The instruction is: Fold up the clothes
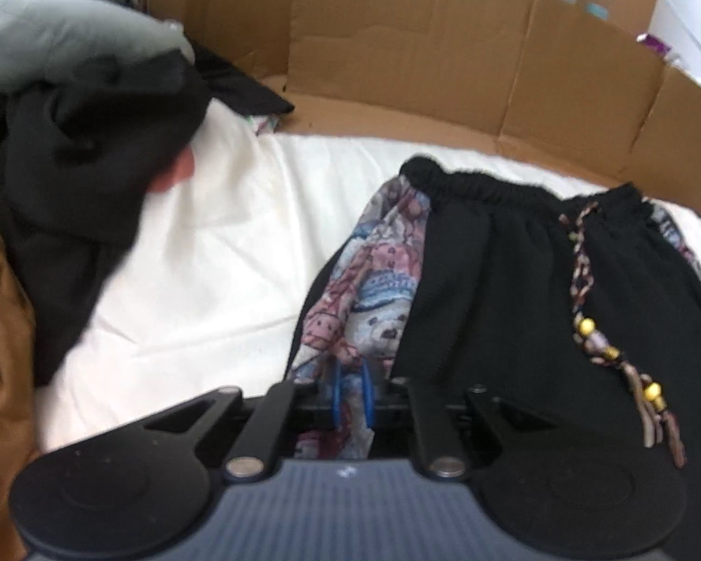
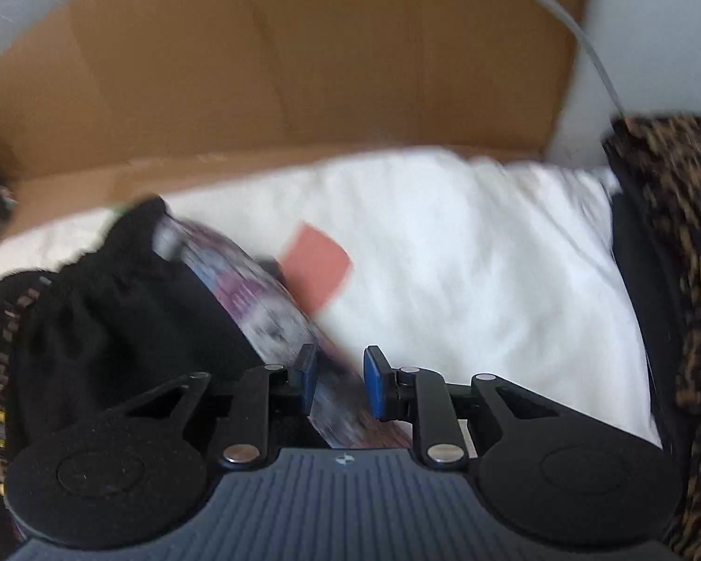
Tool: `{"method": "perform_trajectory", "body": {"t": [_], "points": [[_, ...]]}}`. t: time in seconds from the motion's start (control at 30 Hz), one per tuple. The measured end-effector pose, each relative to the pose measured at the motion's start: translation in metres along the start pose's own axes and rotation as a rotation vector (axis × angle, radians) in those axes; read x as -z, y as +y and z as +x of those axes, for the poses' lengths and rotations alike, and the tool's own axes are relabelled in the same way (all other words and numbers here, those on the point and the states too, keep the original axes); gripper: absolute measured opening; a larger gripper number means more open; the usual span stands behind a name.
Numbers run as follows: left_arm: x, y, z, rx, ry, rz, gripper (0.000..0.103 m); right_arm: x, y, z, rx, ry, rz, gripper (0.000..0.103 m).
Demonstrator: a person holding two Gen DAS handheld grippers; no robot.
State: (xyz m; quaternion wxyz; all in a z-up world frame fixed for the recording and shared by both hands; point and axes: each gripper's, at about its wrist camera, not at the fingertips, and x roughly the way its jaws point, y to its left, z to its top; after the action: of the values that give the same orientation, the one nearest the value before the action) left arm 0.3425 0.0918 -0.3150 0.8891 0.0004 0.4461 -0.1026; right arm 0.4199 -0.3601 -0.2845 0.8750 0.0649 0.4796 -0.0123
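Two hand-held grippers (image 1: pixel 352 390) (image 2: pixel 337 385) pinching black shorts (image 1: pixel 514 280), cardboard box (image 1: pixel 397 46) behind

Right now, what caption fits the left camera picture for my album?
Left tongs pinch the teddy-bear side of black shorts on a white sheet.

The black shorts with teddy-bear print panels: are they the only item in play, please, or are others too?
In play:
- black shorts with teddy-bear print panels
- left gripper, shut on them
- right gripper, shut on them

Lying about:
- heap of black and grey clothes
- brown cardboard wall
- leopard-print fabric
- white sheet
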Motion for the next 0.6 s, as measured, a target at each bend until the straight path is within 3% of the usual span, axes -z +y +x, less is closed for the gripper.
{"method": "perform_trajectory", "body": {"t": [0.13, 0.37, 0.5, 0.6], "points": [[-0.010, 0.005, -0.006, 0.014, -0.049, -0.031, 0.012, -0.015, 0.005, 0.001, -0.010, -0.017, -0.010, 0.028], [-0.023, 0.000, 0.013, 0.047, -0.048, -0.061, 0.012, -0.024, 0.024, 0.020, -0.099, 0.001, 0.000, 0.028], [-0.027, -0.009, 0.037, 0.005, 0.003, -0.030, 0.011, -0.027, 0.034, 0.037, -0.023, 0.032, -0.054, 0.028], [-0.029, -0.010, 0.045, -0.053, 0.018, -0.006, 0.003, -0.037, 0.038, 0.032, -0.002, -0.009, -0.069, 0.029]]}}
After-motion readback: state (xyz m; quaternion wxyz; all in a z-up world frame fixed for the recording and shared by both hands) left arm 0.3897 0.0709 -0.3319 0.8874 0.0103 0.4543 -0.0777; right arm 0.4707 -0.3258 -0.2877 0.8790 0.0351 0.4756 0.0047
